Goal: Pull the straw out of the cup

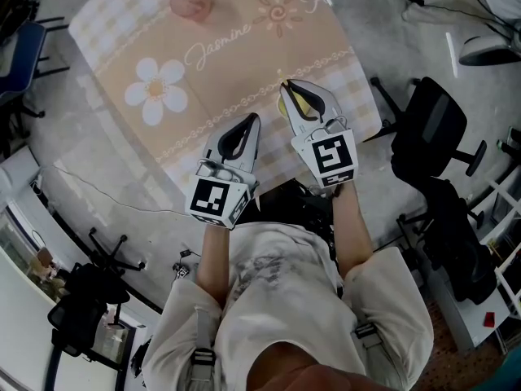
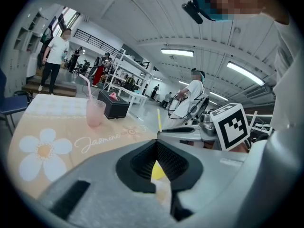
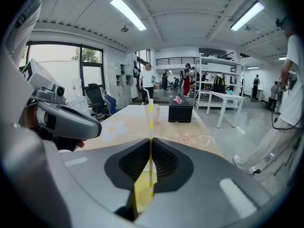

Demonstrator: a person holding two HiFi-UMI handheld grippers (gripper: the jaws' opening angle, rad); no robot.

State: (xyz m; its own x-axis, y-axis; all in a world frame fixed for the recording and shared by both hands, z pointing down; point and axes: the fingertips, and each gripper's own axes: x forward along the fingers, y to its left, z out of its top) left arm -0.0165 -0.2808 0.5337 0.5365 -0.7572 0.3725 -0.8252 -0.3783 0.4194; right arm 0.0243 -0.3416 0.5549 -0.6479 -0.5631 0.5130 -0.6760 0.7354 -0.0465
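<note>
A pink cup [image 1: 191, 2] with a pink straw [image 2: 87, 87] stands at the far end of the table, well away from both grippers. My right gripper [image 1: 285, 88] hovers over the table's near edge, shut on a thin yellow-and-white striped straw [image 3: 150, 115]. That straw rises upright from between the pads, and a yellow strip hangs below them. In the right gripper view the pink cup [image 3: 153, 113] shows far behind this straw. My left gripper [image 1: 254, 119] sits just to the left, its tips closed together with nothing gripped.
The table carries a beige cloth [image 1: 244, 63] printed with white flowers and script. A black box [image 3: 180, 110] stands at the table's far end beside the cup. Black office chairs [image 1: 431, 129] stand on the floor to the right. People [image 2: 54, 56] stand in the background.
</note>
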